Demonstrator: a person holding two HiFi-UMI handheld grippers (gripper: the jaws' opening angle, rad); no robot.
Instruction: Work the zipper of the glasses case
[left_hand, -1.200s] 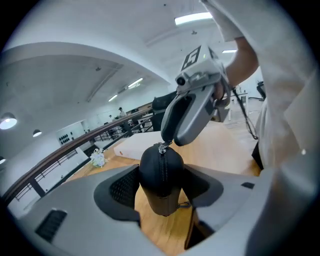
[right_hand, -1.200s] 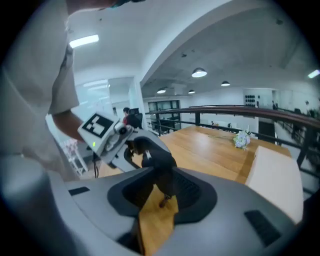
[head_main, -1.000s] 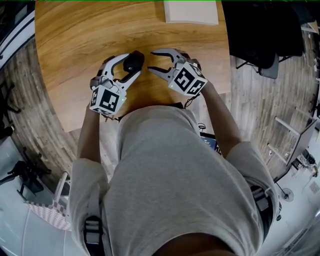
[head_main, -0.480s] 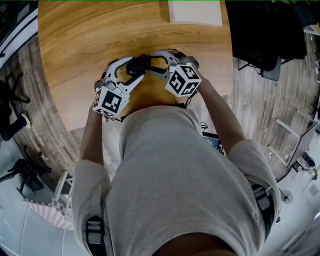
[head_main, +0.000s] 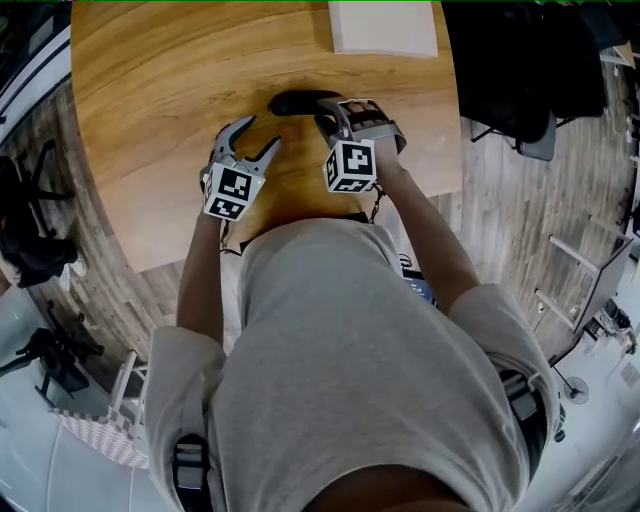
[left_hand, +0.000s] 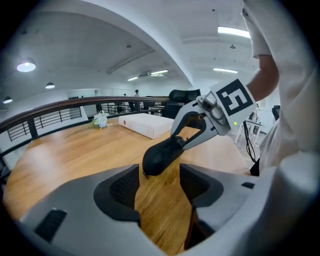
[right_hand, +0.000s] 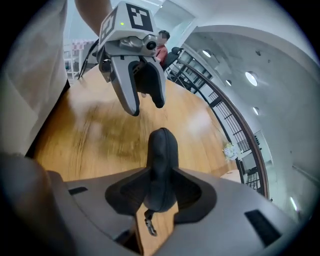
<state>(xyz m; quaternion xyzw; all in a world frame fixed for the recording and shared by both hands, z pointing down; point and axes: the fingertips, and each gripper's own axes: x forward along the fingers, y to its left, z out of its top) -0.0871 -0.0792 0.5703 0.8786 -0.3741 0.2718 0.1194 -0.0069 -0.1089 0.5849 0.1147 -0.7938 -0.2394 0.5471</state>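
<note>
Black and soft-sided, the glasses case (head_main: 297, 102) sat clenched in the right tool (head_main: 330, 118). It was over the middle of the wooden worktop (head_main: 150, 100), between the near edge and the white box (head_main: 385, 25) at the far edge. A second earlier the case had lain between the jaws of the left tool (head_main: 258, 135). Half a second earlier both tools met at it. Now the left tool had drawn back toward the near edge. Its jaws stood apart with only bare wood between them, and the case's rounded end lay just beyond its tips. The right tool's jaws had just been closing, and in the right gripper view both pads pressed the sides of the case (right_hand: 161, 165).

So the case had changed hands. It sloped down from the right tool toward the worktop. Whether its low end actually touched the wood could not be told.

The zipper pull (right_hand: 148, 222) dangled free below the end nearest the right tool's camera, behind the pads. The seam showed shut along the top of the case. The zipper work itself looked not yet begun. With the right tool anchoring the case, the left tool (right_hand: 146, 106) was free to go for the pull. However, that pull hung at the end away from it, so some turning of the case seemed likely to be needed.
</note>
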